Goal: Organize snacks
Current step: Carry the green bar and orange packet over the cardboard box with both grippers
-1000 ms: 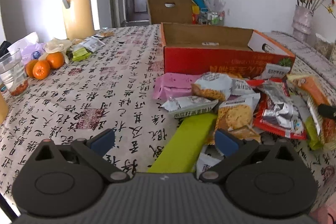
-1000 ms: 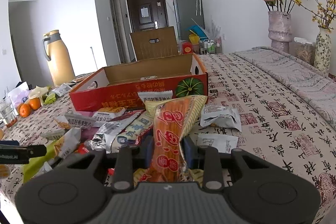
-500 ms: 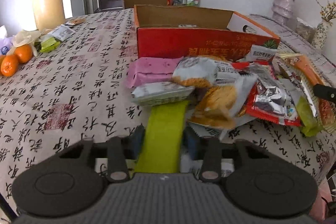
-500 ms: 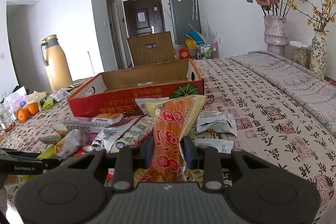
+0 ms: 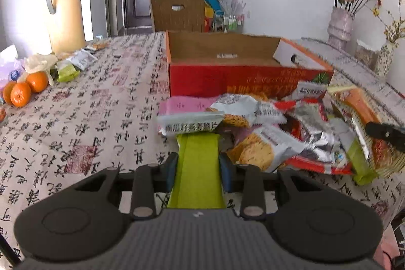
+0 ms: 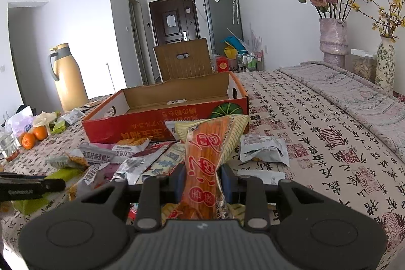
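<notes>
My left gripper [image 5: 198,170] is shut on a long green snack packet [image 5: 197,168], held above the near table edge. A pile of snack packets [image 5: 265,123] lies just ahead of it, in front of an open red cardboard box [image 5: 243,77]. My right gripper [image 6: 205,180] is shut on a long orange snack packet [image 6: 206,156] that points at the red box [image 6: 162,125]. The left gripper shows at the left edge of the right wrist view [image 6: 30,187]. The right gripper shows at the right edge of the left wrist view [image 5: 384,134].
A yellow thermos jug [image 5: 65,14], oranges [image 5: 25,90] and small packets [image 5: 76,62] stand at the far left of the table. Flower vases [image 6: 332,42] stand at the far right. A brown cardboard flap [image 5: 177,12] rises behind the red box. Two loose grey packets [image 6: 263,151] lie to the right of the pile.
My left gripper has shut on the green packet and lifted it; the view has risen. My right gripper has kept its hold on the orange packet and lifted a little.
</notes>
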Tool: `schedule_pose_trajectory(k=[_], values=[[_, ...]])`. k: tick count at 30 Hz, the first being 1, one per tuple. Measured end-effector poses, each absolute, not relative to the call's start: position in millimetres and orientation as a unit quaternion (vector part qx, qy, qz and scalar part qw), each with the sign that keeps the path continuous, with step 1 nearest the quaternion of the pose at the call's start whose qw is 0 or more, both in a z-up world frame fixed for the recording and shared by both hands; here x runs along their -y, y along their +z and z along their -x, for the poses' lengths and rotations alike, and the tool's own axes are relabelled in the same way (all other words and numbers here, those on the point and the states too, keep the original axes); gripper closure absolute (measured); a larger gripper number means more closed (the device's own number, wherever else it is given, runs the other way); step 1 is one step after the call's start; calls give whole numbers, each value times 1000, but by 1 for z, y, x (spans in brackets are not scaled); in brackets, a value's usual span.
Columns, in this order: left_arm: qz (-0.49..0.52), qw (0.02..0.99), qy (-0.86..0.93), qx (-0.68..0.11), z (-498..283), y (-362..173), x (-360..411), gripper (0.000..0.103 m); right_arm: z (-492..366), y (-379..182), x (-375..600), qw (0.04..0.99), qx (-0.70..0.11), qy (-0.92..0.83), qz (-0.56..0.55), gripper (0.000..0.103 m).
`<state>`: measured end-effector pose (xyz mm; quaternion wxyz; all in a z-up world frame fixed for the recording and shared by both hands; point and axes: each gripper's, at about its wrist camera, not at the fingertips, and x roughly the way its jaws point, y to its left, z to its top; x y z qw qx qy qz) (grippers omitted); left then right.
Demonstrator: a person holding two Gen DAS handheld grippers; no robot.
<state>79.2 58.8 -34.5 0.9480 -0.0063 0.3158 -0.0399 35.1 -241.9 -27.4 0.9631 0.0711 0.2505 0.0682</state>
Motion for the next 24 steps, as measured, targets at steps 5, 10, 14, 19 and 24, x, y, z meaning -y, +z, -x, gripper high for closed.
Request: schedule_pose_trajectory(k=[5, 10, 14, 19, 24], values=[[11, 954, -32, -299, -76, -27, -55, 69, -32, -26, 243, 964, -245, 70, -74, 74], [14, 959, -31, -280, -70, -16, -53, 69, -28, -21, 244, 966, -237, 72, -76, 74], [14, 964, -32, -263, -69, -4, -49, 69, -29, -17, 243, 967, -232, 77, -77, 74], [15, 967, -31, -250, -74, 7, -44, 69, -34, -10, 244, 969, -222, 82, -75, 74], [17, 970, -31, -239, -87, 20, -40, 69, -48, 0, 244, 971, -212, 85, -72, 74]])
